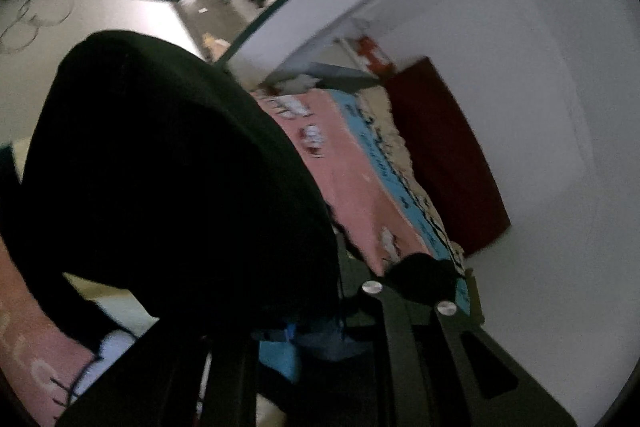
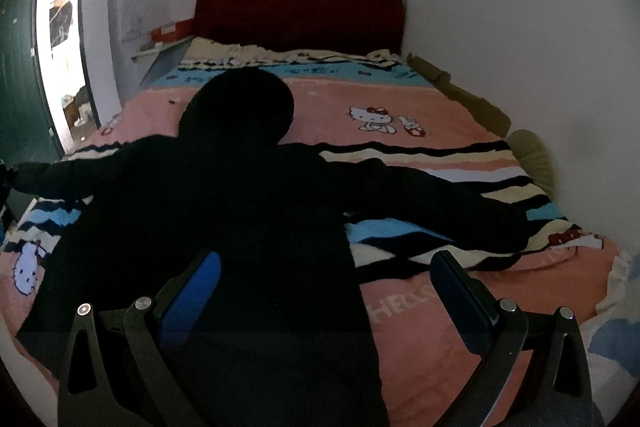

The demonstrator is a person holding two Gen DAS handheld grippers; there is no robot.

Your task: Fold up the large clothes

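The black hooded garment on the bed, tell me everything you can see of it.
The black hooded garment lies spread flat on the pink cartoon-print blanket, hood rounded toward the dark red headboard, both sleeves stretched out sideways. It looks soft and matte; detail is lost in shadow. The left gripper has dark cloth bunched at its fingers. The right gripper straddles its hem, open.

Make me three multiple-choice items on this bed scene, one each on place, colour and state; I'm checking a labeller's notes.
1. Where does the black hoodie lie?
A. on the bed
B. on the floor
C. on a chair

2. What colour is the headboard?
A. white
B. dark red
C. yellow

3. How is the right gripper?
A. shut on a sleeve
B. shut on the hood
C. open

Answers: 1 A, it lies spread on the patterned blanket; 2 B, dark red against the white wall; 3 C, its fingers stand wide apart.
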